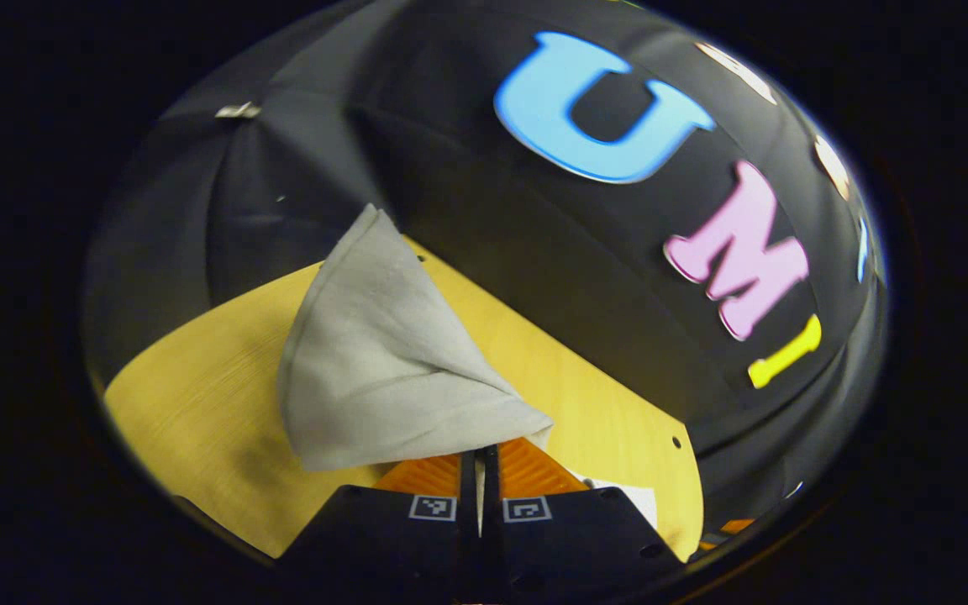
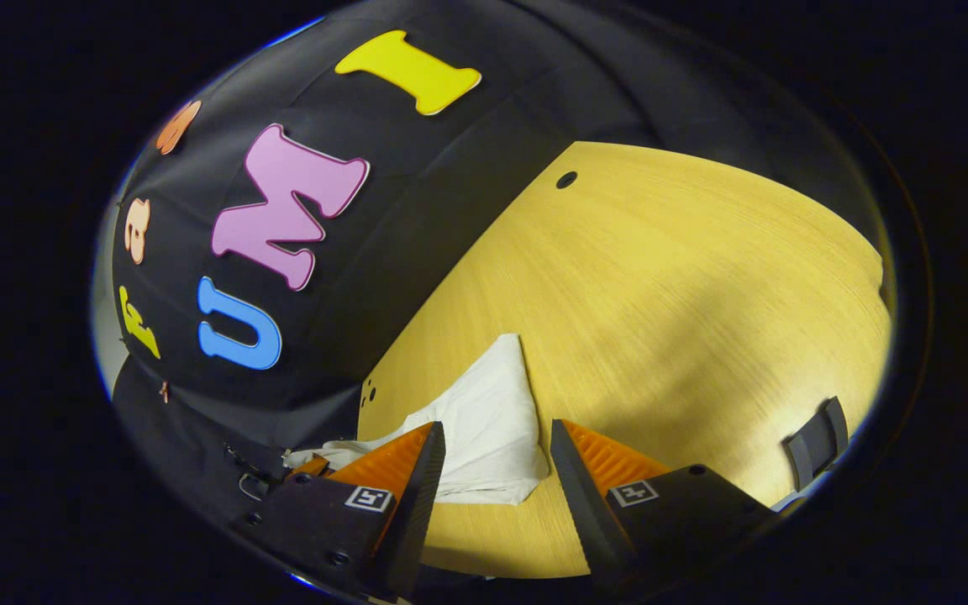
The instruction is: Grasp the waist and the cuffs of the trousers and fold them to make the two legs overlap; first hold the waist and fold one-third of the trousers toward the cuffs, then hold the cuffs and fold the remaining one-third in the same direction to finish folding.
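Black cloth is hanging as the booth's wall (image 2: 417,218) behind a pale wooden table (image 2: 686,277), and the cloth is meeting the table's far edge in both views. In the right gripper view, a broad stretch of bare wood is lying open to the right of the trousers, reaching to the table's rounded edge, with one small round hole (image 2: 566,179) near the far edge and a dark grey bracket-like piece (image 2: 816,441) sitting near the right rim. In the left gripper view, bare wood is showing on both sides of the cloth, and the table's edge is curving close on the left.

In the left gripper view the trousers (image 1: 383,361) are looking light grey and soft, lifted into a peaked, tent-like fold with creases running down toward the left tool (image 1: 481,479); the lower part is draping onto the table. In the right gripper view the trousers (image 2: 484,428) are appearing whitish, bunched in a wrinkled heap near the far edge of the table.

The left tool's fingers are standing almost together, with only a thin slit between them, and they are pinching the trousers' lower edge. The right tool (image 2: 497,458) is standing wide apart, gripping nothing, with the heap of trousers lying just beyond and between its fingers (image 2: 610,462); whether the left finger is touching the cloth I cannot tell.
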Motion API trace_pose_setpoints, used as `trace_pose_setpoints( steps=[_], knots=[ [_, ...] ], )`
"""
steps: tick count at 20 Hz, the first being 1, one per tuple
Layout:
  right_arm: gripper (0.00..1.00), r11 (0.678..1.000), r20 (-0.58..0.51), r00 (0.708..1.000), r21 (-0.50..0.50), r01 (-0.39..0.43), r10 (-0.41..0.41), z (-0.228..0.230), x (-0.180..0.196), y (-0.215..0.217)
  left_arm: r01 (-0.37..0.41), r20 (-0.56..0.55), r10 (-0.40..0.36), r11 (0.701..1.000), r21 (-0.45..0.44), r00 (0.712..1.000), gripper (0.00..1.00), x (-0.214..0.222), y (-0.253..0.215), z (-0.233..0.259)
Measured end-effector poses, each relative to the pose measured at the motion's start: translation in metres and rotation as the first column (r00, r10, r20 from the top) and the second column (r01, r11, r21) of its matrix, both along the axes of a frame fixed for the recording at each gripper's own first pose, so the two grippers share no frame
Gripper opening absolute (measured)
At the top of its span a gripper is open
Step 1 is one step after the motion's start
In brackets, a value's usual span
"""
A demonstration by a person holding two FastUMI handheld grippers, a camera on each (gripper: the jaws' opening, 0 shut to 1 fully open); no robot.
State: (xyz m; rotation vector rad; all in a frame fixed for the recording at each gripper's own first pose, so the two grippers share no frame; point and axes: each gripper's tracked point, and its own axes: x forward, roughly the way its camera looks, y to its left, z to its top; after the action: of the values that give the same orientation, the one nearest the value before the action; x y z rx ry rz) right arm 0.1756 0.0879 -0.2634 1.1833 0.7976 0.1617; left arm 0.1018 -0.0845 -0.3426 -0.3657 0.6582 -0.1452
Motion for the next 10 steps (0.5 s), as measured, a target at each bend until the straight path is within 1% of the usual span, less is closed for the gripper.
trace_pose_setpoints(
  steps=[2,3,5,7,10],
  knots=[
    [0.78,0.999,-0.011,0.999,0.000,0.035,-0.035,-0.005,-0.003,-0.014,0.108,0.015,-0.109,0.992,0.058,0.994,0.06,0.001,-0.040,0.004],
    [0.78,0.999,-0.014,0.999,-0.001,0.050,-0.050,-0.006,-0.004,-0.022,0.160,0.014,-0.162,0.983,0.085,0.987,0.06,-0.001,-0.061,0.005],
    [0.78,0.997,-0.023,0.997,-0.005,0.075,-0.075,-0.009,-0.009,-0.034,0.258,0.011,-0.262,0.956,0.142,0.965,0.06,-0.010,-0.098,-0.002],
    [0.78,0.995,-0.030,0.995,-0.010,0.096,-0.096,-0.009,-0.015,-0.044,0.346,0.000,-0.353,0.917,0.197,0.936,0.06,-0.021,-0.131,-0.011],
    [0.78,0.992,-0.046,0.991,-0.015,0.128,-0.129,-0.017,-0.029,-0.063,0.463,-0.031,-0.474,0.844,0.271,0.880,0.06,-0.041,-0.171,-0.029]
  ],
)
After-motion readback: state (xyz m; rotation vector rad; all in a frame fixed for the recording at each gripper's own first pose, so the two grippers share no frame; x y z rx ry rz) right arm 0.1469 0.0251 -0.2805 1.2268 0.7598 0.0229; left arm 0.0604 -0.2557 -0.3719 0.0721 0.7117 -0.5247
